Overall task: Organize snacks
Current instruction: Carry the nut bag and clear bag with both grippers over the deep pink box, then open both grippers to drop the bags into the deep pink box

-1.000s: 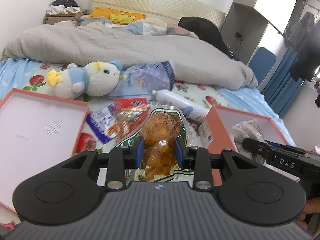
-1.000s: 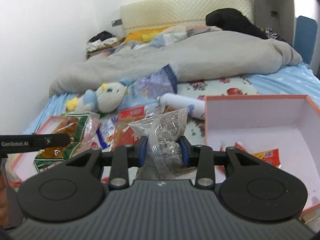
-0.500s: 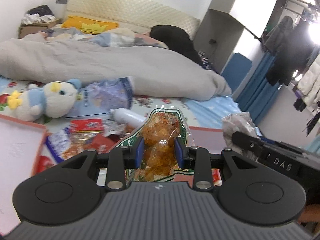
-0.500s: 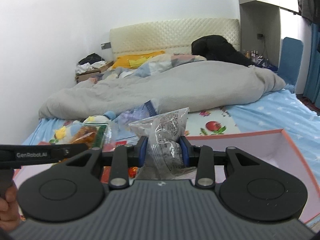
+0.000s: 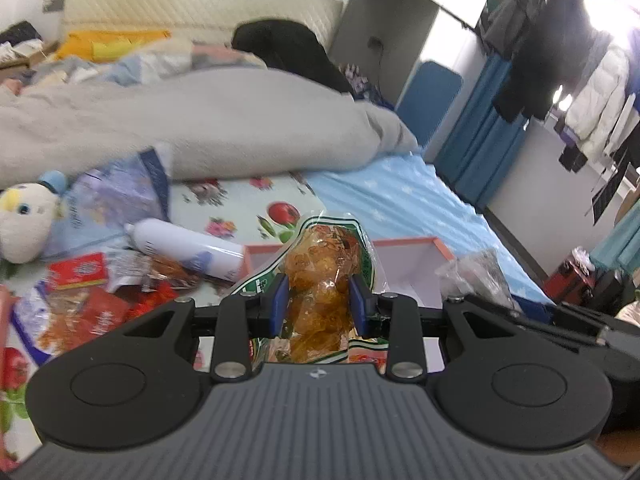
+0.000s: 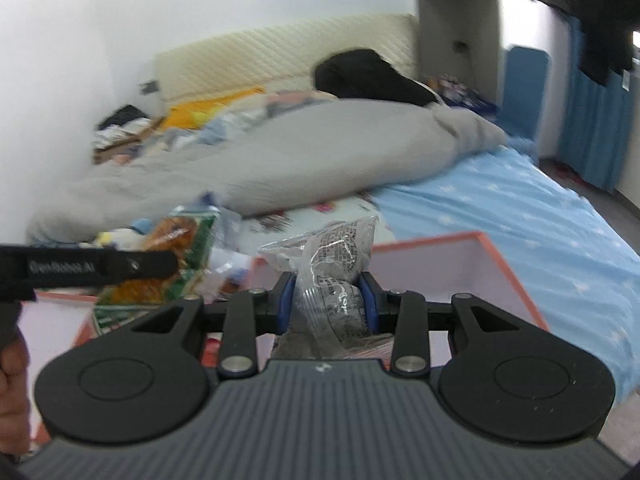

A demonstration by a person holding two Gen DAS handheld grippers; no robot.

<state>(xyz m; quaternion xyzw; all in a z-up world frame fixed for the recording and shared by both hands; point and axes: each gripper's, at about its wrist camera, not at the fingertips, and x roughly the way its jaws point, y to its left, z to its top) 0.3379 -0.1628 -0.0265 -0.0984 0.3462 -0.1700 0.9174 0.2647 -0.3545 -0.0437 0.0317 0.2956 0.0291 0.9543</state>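
Note:
My left gripper (image 5: 319, 305) is shut on a clear green-edged bag of orange snacks (image 5: 324, 276), held above the near edge of an open pink box (image 5: 416, 276). My right gripper (image 6: 327, 300) is shut on a clear bag of grey-black snack (image 6: 334, 280), held over the same pink box (image 6: 448, 272). The orange snack bag also shows at the left of the right wrist view (image 6: 172, 264). The grey bag shows at the right of the left wrist view (image 5: 476, 276). Several loose red snack packets (image 5: 80, 304) lie on the bed sheet to the left.
A white bottle (image 5: 184, 248) lies on the sheet beside the box. A plush toy (image 5: 24, 224) and a purple bag (image 5: 116, 196) lie further left. A grey duvet (image 5: 192, 120) covers the far bed. A second pink box (image 6: 56, 320) sits at the left.
Both grippers have swung right and forward with their bags still held. The right pink box now lies under and ahead of both. The left box has slid out of the left wrist view.

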